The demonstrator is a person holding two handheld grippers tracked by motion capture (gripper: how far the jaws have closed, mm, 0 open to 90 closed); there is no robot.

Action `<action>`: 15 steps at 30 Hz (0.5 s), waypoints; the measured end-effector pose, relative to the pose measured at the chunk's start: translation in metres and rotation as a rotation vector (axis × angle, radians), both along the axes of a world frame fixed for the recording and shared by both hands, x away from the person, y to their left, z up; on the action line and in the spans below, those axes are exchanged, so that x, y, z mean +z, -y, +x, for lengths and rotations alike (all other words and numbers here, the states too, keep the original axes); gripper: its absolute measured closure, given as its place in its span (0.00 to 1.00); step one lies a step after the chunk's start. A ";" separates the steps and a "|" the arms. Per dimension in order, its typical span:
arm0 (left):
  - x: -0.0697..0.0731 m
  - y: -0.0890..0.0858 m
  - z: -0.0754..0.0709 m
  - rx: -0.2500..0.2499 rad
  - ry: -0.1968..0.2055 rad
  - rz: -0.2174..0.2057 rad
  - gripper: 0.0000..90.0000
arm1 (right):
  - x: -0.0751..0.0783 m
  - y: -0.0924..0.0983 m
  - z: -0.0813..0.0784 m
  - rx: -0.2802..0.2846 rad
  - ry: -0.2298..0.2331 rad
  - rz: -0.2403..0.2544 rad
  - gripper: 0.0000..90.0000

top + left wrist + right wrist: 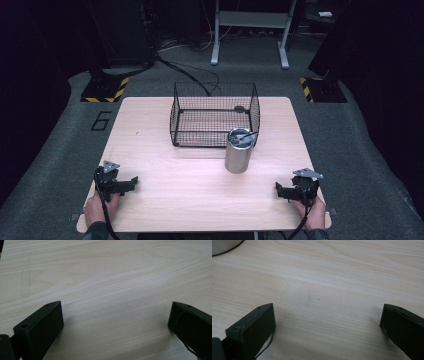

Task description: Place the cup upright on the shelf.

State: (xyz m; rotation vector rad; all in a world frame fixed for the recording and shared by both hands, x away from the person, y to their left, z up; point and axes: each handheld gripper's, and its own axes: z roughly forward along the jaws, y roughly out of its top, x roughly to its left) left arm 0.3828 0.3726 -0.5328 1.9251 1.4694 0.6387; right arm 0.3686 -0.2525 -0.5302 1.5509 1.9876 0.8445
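Two black hand-held grippers parked on the pale wooden table (150, 200): left gripper (131, 182) at 8 o'clock, jaws wide, empty. Shiny steel cylindrical tumbler (238, 151) mid-table, touching the black wire mesh basket (215, 116) at 12. Right gripper (280, 190) at 4, equally wide — looks like waiting to start.

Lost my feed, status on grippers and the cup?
Left gripper and right gripper open, empty, at near corners. Steel cup upright, just before the wire basket. Nothing between.
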 end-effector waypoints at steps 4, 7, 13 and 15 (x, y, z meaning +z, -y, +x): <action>0.000 0.000 0.000 -0.001 -0.001 0.000 0.00 | 0.001 0.001 -0.001 0.001 -0.015 0.000 0.00; 0.000 0.000 0.000 0.000 -0.001 0.001 0.00 | 0.003 0.002 -0.001 -0.003 -0.035 -0.002 0.00; 0.000 0.000 0.000 0.000 -0.003 0.000 0.00 | 0.012 0.003 0.001 0.023 -0.048 0.045 0.00; 0.000 0.000 0.000 0.001 -0.002 0.000 0.00 | 0.018 0.000 0.001 0.038 -0.049 0.059 0.00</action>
